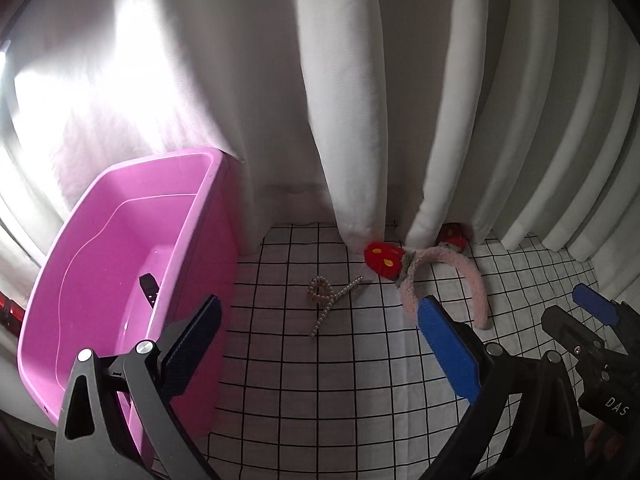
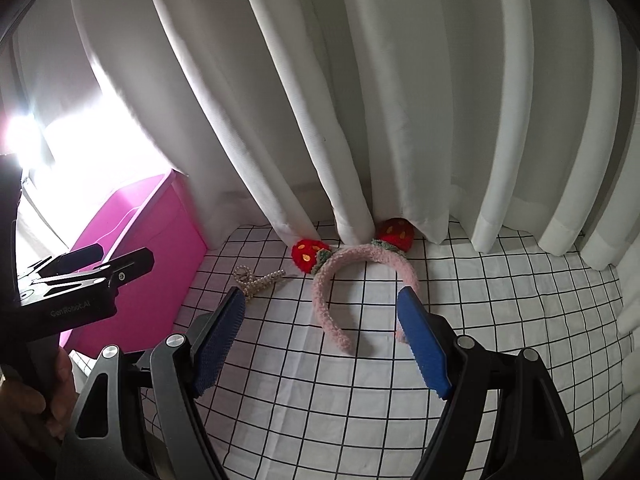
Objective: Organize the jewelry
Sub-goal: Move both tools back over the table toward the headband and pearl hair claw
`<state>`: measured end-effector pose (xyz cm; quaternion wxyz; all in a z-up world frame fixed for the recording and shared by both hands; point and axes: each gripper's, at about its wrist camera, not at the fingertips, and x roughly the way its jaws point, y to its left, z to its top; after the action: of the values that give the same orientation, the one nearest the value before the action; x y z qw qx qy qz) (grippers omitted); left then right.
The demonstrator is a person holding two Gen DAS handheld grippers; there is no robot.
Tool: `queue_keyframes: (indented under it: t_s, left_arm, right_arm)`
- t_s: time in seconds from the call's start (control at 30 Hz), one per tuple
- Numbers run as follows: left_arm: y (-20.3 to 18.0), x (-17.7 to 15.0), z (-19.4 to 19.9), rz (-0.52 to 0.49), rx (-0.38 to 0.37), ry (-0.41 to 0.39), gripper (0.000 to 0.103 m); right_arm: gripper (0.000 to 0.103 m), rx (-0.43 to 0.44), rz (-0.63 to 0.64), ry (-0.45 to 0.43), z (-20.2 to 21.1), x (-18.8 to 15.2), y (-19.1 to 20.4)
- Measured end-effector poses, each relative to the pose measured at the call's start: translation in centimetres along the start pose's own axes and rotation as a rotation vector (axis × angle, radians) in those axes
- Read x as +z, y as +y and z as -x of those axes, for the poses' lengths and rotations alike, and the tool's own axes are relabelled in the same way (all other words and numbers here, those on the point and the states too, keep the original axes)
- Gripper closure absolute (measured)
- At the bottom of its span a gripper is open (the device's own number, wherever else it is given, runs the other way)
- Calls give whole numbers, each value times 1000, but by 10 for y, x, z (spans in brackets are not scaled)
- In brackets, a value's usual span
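A pink plastic bin stands at the left edge of a tabletop covered by a white cloth with a black grid, its far rim against a white pleated curtain that hangs along the back edge. A small dark object, too indistinct to name, lies on the bin's floor. The left gripper hovers with its blue-padded jaws spread wide and nothing between them, one finger over the bin's right wall, the other over the cloth. Just right of the bin, toward the back edge, a pearl hair clip lies flat on the grid. Further right, a fuzzy pink headband rests near the back edge, its two red crocheted strawberries touching the curtain hem and its open ends pointing toward the front. The right gripper is poised above the headband's open ends, jaws wide apart and holding nothing; its right pad overlaps one tip of the band in the right wrist view, though contact cannot be told.
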<state>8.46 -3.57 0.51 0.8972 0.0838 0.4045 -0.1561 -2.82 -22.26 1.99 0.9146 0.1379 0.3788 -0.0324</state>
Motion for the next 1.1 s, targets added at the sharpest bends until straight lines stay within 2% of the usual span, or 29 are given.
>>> queue_keyframes:
  t_s: [0.3, 0.43, 0.8, 1.1]
  left_arm:
    - [-15, -2, -20, -17, 0, 43, 6]
    - [-15, -7, -35, -3, -30, 80, 6]
    - [-2, -36, -87, 28, -12, 196, 6]
    - [8, -44, -137, 60, 4, 241, 6]
  right_arm:
    - [28, -7, -31, 19, -8, -8, -20]
    - [28, -4, -43, 37, -19, -12, -26]
    - [28, 13, -93, 146, -69, -37, -38]
    - [28, -21, -138, 206, -106, -45, -62]
